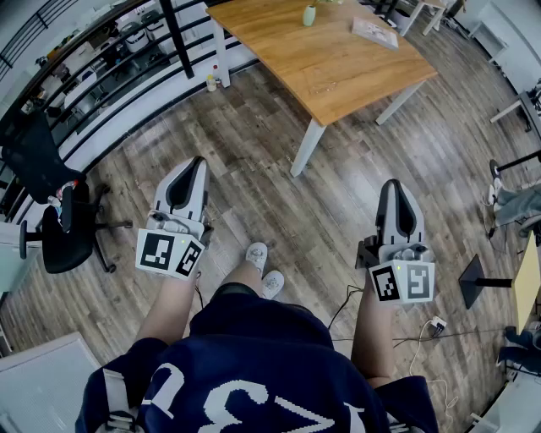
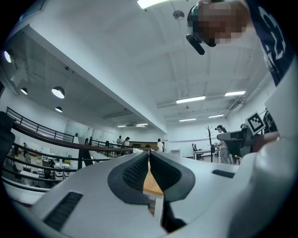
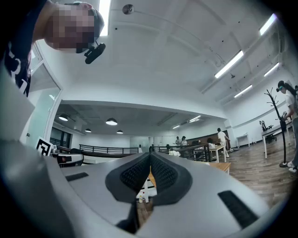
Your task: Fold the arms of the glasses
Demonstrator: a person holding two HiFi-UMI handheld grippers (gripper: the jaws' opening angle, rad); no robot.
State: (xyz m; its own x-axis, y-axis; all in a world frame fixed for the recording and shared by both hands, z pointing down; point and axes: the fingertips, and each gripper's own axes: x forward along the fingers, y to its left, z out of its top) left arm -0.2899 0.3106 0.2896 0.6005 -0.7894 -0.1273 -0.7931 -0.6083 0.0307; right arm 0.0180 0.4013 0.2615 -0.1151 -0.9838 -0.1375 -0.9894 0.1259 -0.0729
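No glasses can be made out in any view. On the wooden table (image 1: 338, 76) ahead lie a flat pale item (image 1: 374, 32) and a small pale green bottle (image 1: 310, 14); both are too small to identify. My left gripper (image 1: 193, 165) (image 2: 149, 154) is held over the plank floor, well short of the table, its jaws shut with nothing between them. My right gripper (image 1: 394, 186) (image 3: 150, 154) is held the same way on the right, shut and empty. Both point forward, roughly level.
A black office chair (image 1: 59, 224) stands at the left. A black railing (image 1: 127, 63) with shelves behind it runs along the back left. At the right are a black stand base (image 1: 478, 279) and cables on the floor (image 1: 427, 330). The person's white shoes (image 1: 262, 269) show below.
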